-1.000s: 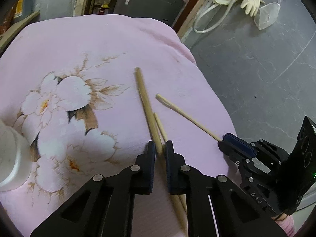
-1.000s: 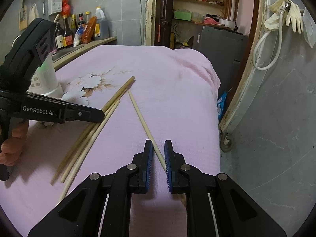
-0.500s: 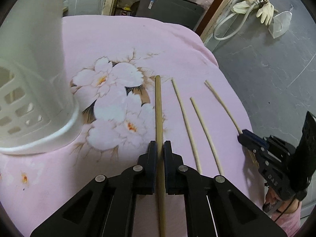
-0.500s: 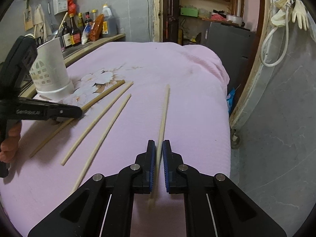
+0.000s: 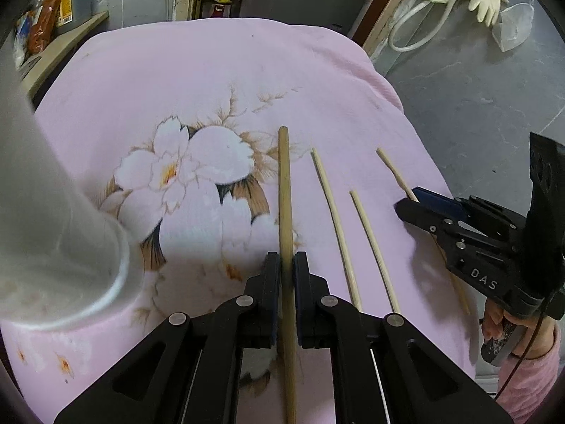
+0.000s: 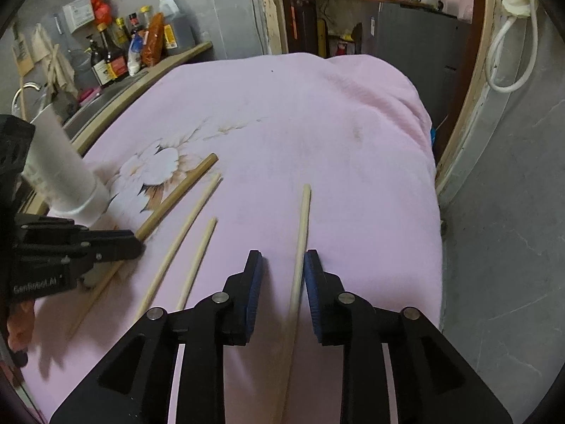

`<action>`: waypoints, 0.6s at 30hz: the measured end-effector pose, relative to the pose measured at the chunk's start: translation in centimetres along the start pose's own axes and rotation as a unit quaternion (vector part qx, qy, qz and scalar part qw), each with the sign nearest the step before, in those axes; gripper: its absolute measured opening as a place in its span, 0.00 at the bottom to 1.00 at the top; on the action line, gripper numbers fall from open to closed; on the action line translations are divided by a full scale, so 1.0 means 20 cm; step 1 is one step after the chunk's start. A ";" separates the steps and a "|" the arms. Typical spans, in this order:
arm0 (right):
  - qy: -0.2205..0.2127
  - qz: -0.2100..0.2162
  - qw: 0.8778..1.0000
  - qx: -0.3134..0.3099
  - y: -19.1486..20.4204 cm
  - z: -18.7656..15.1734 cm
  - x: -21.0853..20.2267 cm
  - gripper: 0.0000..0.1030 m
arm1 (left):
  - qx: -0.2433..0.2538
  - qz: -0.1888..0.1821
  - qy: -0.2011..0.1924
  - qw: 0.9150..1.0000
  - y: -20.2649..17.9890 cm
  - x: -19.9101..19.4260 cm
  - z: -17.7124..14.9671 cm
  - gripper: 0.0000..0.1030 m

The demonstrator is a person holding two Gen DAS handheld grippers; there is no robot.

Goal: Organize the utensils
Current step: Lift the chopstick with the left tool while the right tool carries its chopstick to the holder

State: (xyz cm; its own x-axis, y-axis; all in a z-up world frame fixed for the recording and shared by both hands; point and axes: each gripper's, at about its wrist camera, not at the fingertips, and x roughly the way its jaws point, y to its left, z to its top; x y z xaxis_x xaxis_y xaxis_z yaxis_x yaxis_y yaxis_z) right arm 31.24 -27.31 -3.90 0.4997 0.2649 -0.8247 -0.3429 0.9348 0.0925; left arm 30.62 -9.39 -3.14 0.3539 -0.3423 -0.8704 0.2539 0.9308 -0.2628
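Left gripper (image 5: 286,275): jaws closed, pointing 12 o'clock. Right gripper (image 6: 283,268): jaws parted, pointing 12 o'clock, low over surface.

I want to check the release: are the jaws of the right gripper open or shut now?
Open. The right gripper has a clear gap between its jaws, and the pale chopstick lies in the gap, near the right-hand jaw.
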 end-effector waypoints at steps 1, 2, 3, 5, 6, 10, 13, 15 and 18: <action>0.004 0.000 1.000 0.002 0.00 0.01 0.01 0.21 | -0.002 -0.001 0.004 1.000 0.00 0.01 0.01 0.08; 0.009 0.000 1.000 0.005 0.00 0.03 0.03 0.21 | -0.004 -0.003 0.008 1.000 0.00 0.02 0.03 0.09; 0.012 0.001 1.000 0.008 0.00 0.04 0.04 0.21 | -0.005 -0.004 0.012 1.000 0.01 0.02 0.03 0.10; 0.020 0.003 1.000 0.021 -0.02 0.06 0.06 0.19 | -0.004 -0.005 0.019 1.000 -0.01 0.03 0.05 0.12; 0.022 -0.005 0.999 0.027 -0.02 0.06 0.06 0.11 | -0.001 -0.002 0.022 1.000 -0.02 0.04 0.06 0.12; 0.025 -0.004 0.998 0.060 -0.06 0.06 0.04 0.04 | 0.003 0.014 0.024 1.000 -0.04 0.04 0.06 0.05; 0.009 0.015 0.996 0.088 -0.08 0.03 0.01 0.03 | -0.005 0.004 0.010 1.000 -0.02 0.03 0.04 0.05; -0.006 0.038 0.993 0.108 -0.10 0.00 -0.02 0.03 | -0.010 -0.007 -0.005 1.000 -0.01 -0.01 0.00 0.05; -0.052 0.059 0.990 0.114 -0.09 -0.06 -0.11 0.03 | -0.008 -0.024 -0.041 0.999 -0.01 -0.08 -0.06 0.05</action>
State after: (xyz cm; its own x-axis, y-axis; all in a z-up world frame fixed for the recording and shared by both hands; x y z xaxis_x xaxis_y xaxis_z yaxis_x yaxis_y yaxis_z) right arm 29.80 -29.90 -2.81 0.5504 0.3866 -0.7400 -0.2203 0.9222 0.3179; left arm 28.95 -8.87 -2.20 0.4148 -0.3954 -0.8195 0.2583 0.9148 -0.3106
